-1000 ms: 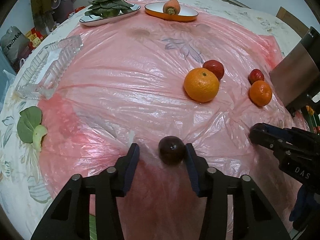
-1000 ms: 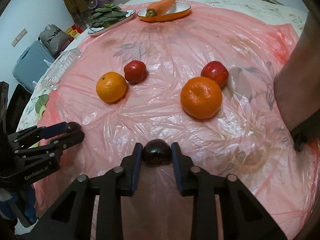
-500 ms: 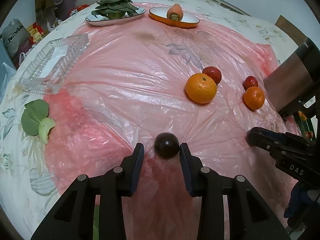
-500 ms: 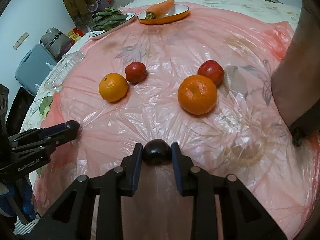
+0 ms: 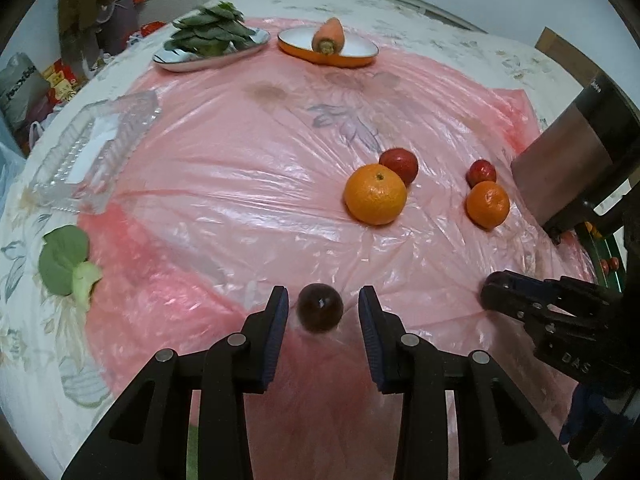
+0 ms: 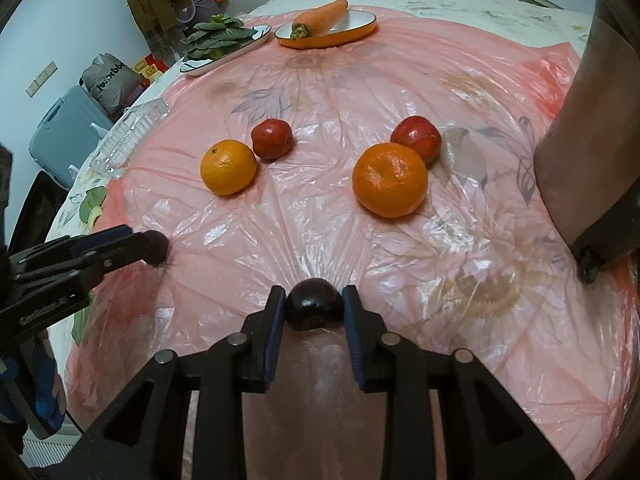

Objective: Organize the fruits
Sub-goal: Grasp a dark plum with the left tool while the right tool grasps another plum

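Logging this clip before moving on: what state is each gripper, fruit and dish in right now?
Left hand-held gripper: jaws just closing, not yet pressing left dark plum.
Right hand-held gripper: shut on right dark plum.
Oranges: loose on pink sheet.
Red fruits: loose, behind the oranges.
Orange dish: holds carrot.
Clear tray: empty.

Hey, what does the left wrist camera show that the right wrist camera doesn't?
Only the left wrist view shows the gaps between the left gripper's fingers, which have just been closing, and the dark fruit between them. Only the right wrist view shows the right gripper pinching a second dark fruit, and a blue suitcase. Both show two oranges, the carrot and the greens.
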